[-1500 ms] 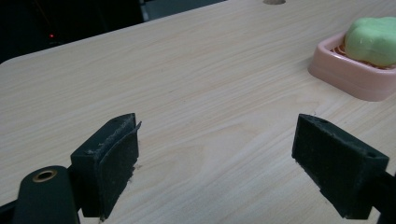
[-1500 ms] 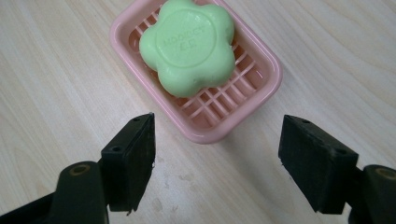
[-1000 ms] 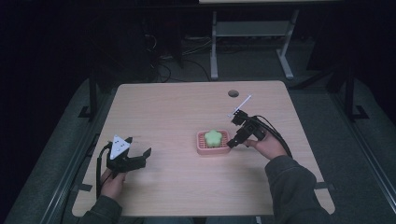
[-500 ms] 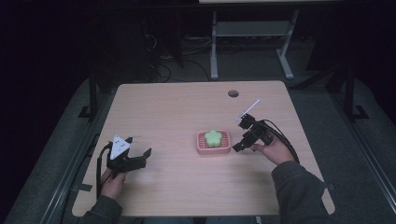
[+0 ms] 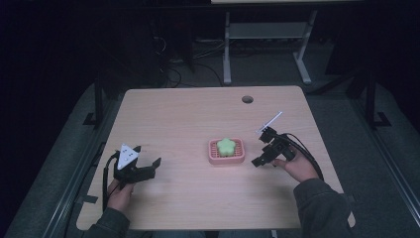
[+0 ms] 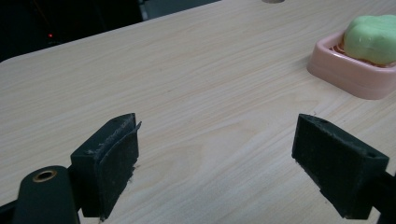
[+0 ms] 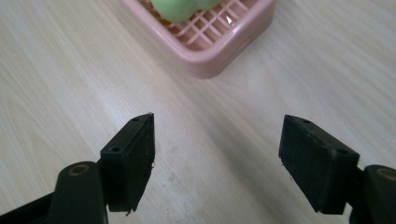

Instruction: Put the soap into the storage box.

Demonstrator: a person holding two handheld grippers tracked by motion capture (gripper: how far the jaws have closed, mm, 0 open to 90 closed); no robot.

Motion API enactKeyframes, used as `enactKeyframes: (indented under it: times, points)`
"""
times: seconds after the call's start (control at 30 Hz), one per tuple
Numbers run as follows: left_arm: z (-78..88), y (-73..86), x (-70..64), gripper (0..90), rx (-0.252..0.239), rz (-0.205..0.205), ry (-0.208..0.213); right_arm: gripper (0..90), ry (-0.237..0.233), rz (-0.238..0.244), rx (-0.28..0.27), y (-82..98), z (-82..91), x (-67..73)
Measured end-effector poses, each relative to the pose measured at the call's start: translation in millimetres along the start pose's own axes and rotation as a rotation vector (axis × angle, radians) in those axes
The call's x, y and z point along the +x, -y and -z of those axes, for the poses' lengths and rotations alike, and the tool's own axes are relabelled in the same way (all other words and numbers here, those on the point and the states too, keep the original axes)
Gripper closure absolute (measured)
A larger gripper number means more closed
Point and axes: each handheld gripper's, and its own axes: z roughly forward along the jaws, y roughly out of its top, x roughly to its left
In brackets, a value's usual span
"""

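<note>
One lobed green soap [image 5: 226, 146], pink slatted dish [image 5: 214, 157]

A pale wooden tabletop [image 5: 188, 114] has a round cable hole [image 5: 247, 99] near its far edge; cables [image 5: 171, 74] lie on the floor beyond it.

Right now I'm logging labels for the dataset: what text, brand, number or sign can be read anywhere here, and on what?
None readable.
The pink soap dish, the green soap and the table show no print.
The grey plate on the left hand-held gripper carries small dark marks, too small to read.
</note>
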Motion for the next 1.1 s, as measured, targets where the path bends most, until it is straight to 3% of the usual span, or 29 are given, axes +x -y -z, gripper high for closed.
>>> enactKeyframes:
  times: [1.1]
  points:
    - [-0.3,0.7,0.2,14.4,0.0,-0.001,0.0,25.8,0.009,-0.05,-0.034,48.9,4.4,-0.1]
